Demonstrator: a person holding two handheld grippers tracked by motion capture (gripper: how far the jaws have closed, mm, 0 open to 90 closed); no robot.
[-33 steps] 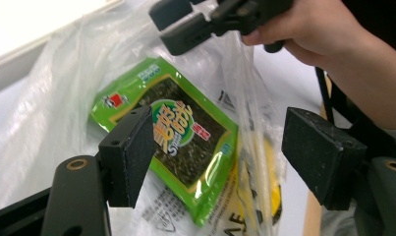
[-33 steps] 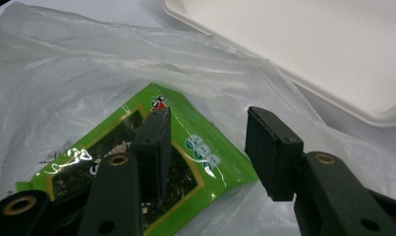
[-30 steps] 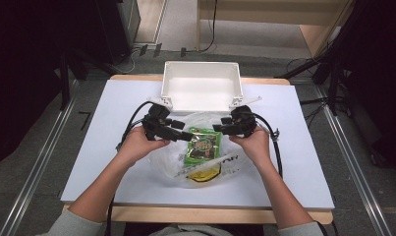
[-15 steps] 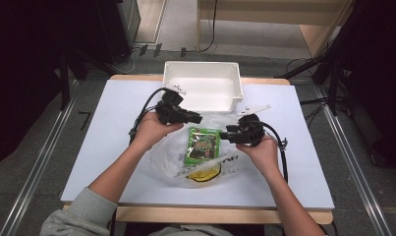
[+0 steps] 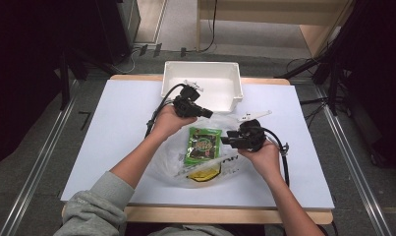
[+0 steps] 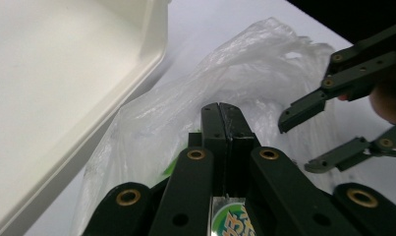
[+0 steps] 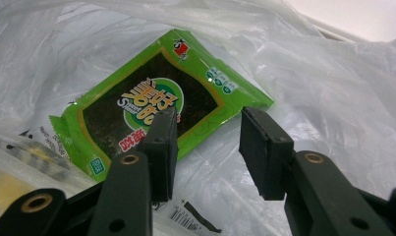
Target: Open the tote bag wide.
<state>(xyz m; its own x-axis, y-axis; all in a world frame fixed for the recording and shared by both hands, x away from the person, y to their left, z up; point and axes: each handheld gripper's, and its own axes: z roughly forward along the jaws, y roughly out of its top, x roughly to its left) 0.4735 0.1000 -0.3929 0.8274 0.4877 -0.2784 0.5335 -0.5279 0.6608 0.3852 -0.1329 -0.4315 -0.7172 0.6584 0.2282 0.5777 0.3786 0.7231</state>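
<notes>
A clear plastic bag (image 5: 173, 162) lies on the white table with a green snack packet (image 5: 203, 145) and something yellow (image 5: 203, 173) in it. My left gripper (image 5: 207, 113) is at the bag's far edge, beside the white bin (image 5: 172, 81). Its jaws are shut (image 6: 222, 109), and the bag's film (image 6: 264, 73) creases toward the tips as if pinched. My right gripper (image 5: 226, 141) is open at the packet's right side. Its jaws (image 7: 210, 118) straddle the edge of the green packet (image 7: 136, 98) without touching it. The left gripper view also catches that open right gripper (image 6: 297, 145).
The white bin's rim (image 6: 136, 64) lies close to the left gripper's left side. A small white strip (image 5: 254, 116) rests on the table beyond the right gripper. Bare tabletop (image 5: 117, 123) extends to the left and right of the bag.
My left gripper has moved away from the person and to the right, up to the bin. The right gripper has drawn back toward the person, beside the packet.
</notes>
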